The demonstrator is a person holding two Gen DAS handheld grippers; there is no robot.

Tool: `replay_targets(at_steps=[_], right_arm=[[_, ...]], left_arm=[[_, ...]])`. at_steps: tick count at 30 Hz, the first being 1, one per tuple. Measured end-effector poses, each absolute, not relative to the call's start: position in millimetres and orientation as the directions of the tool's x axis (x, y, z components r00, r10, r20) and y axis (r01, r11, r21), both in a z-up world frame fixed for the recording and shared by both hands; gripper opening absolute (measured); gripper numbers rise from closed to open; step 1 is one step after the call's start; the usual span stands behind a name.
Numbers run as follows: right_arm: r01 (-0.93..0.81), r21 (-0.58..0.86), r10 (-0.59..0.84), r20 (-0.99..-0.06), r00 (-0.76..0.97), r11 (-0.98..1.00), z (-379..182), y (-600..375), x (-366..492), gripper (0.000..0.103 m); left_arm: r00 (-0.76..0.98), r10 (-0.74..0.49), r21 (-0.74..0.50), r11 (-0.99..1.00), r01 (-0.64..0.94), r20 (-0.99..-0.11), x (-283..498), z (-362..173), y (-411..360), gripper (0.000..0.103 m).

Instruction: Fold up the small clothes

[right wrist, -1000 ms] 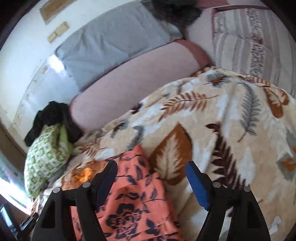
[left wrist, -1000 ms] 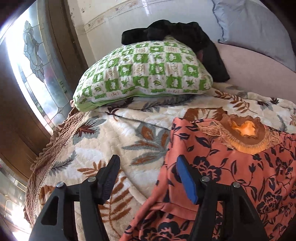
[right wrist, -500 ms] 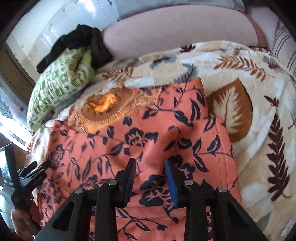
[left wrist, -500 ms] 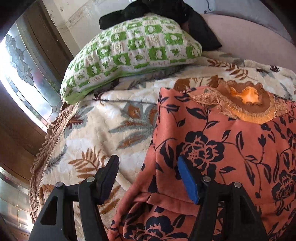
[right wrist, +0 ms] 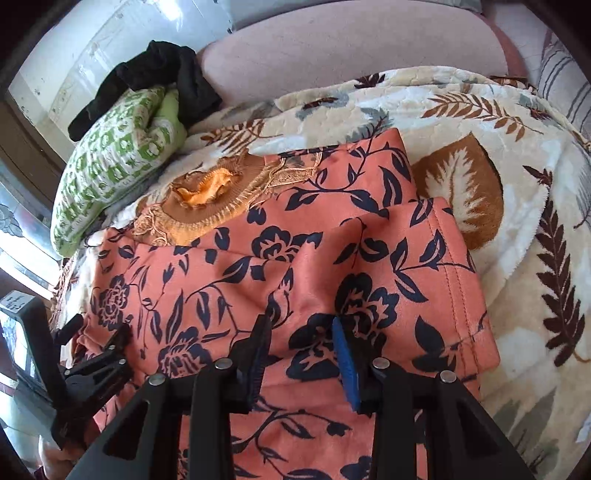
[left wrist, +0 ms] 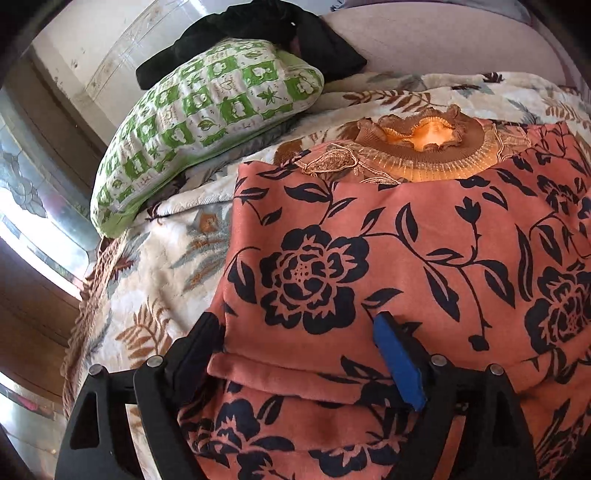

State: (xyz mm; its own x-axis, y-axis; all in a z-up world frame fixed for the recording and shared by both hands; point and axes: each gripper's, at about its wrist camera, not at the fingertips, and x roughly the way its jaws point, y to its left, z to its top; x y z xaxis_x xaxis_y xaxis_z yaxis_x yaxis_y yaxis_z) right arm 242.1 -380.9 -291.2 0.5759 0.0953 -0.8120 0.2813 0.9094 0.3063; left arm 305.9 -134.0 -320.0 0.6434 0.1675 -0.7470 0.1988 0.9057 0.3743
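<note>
An orange dress with a dark floral print [left wrist: 388, 266] and a brown-orange ruffled collar [left wrist: 424, 140] lies on the leaf-patterned blanket [left wrist: 162, 269], its sides folded in. My left gripper [left wrist: 299, 339] is open, its jaws straddling a folded edge at the dress's left side. My right gripper [right wrist: 303, 339] has its jaws narrowed, with a raised fold of the dress [right wrist: 306, 295] between them. The left gripper also shows in the right wrist view [right wrist: 96, 354] at the dress's left edge.
A green-and-white checked pillow [left wrist: 207, 129] lies at the back left with a black garment [left wrist: 258, 33] on it. A pink bolster [right wrist: 351, 48] runs along the back. A striped pillow [right wrist: 561, 81] is at the far right. A window is at the left.
Both grippers moved forward onto the dress. The right gripper went from wide open over the blanket to narrowed around a fold of the dress. The left gripper stayed open.
</note>
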Motion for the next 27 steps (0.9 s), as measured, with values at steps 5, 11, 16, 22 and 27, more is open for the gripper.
replay_targets(at_steps=[5, 11, 16, 22, 27], right_arm=[[0.21, 0.239, 0.092, -0.837, 0.539, 0.948, -314.8, -358.5, 227.3, 0.046], [0.172, 0.308, 0.134, -0.761, 0.635, 0.936, -276.6, -349.3, 170.2, 0.058], [0.217, 0.287, 0.104, -0.792, 0.602, 0.933, -293.0, -341.9, 99.7, 0.06], [0.188, 0.107, -0.009, -0.849, 0.529, 0.976, -325.9, -309.8, 47.5, 0.061], [0.221, 0.149, 0.005, -0.84, 0.542, 0.964, -331.9, -303.0, 7.8, 0.063]], left_arm=[[0.658, 0.16, 0.37, 0.908, 0.194, -0.736, 269.2, -318.6, -134.0, 0.086], [0.728, 0.022, 0.273, 0.934, 0.229, -0.686, 183.6, -301.9, -121.3, 0.086], [0.713, -0.004, 0.315, 0.895, 0.315, -0.701, 121.9, -318.3, -123.3, 0.088], [0.672, 0.002, 0.285, 0.906, 0.313, -0.741, 100.1, -332.1, -117.8, 0.095], [0.554, 0.004, 0.22, 0.921, 0.323, -0.832, 92.9, -325.7, -110.2, 0.095]])
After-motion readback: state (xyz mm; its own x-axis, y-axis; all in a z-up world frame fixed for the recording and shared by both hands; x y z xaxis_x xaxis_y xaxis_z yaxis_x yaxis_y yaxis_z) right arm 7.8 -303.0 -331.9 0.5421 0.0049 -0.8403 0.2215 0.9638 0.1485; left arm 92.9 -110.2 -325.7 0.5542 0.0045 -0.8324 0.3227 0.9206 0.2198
